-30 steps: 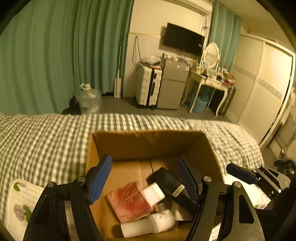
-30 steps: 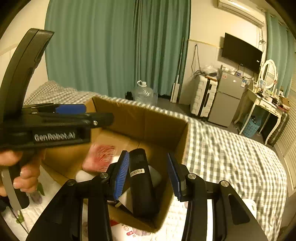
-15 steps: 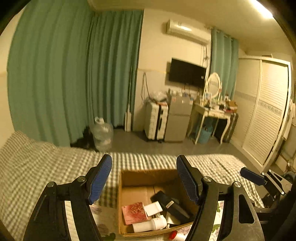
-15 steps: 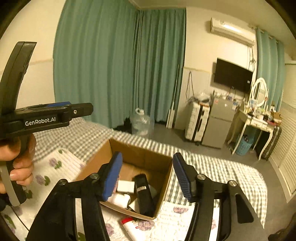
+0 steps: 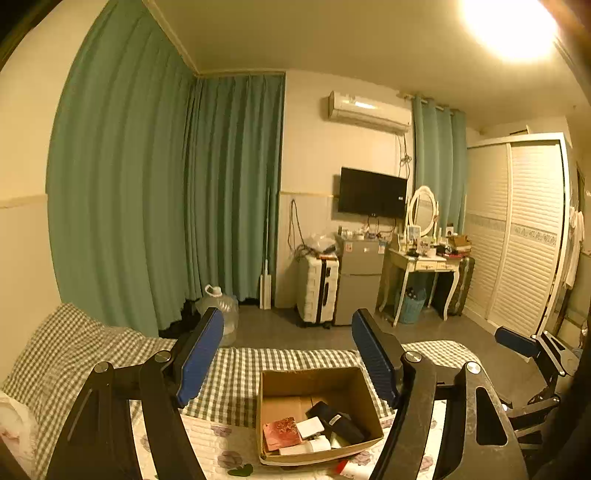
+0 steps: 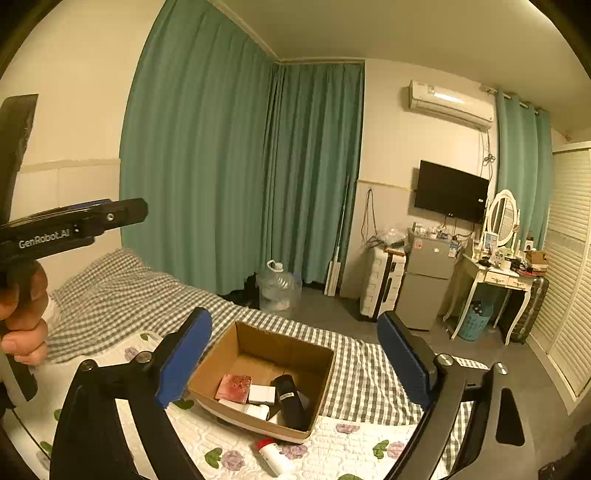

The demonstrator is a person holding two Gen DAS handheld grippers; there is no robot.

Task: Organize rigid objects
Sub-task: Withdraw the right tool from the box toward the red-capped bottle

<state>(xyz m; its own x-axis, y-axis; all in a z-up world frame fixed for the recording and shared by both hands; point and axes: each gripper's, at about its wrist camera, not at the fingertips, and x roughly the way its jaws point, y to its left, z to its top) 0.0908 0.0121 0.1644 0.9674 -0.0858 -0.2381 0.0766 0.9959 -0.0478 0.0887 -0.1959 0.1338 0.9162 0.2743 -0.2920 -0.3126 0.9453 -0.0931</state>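
The cardboard box (image 6: 236, 341) is sitting on the bed (image 6: 122, 291), holding a black case (image 6: 291, 400), a red packet (image 6: 234, 387) and white items. The right gripper (image 6: 293, 360) is hanging above the box, its jaws opening with nothing between them; the left gripper (image 5: 288, 356) is hanging above it too, spread wide and empty. A red-capped tube (image 6: 275, 456) is lying just beside the box

Warm, dim yellow light fills both views; a ceiling lamp (image 5: 513, 26) blazes out at one o'clock in the left view, strong fisheye bending darkens every corner, and far detail is perhaps slightly soft
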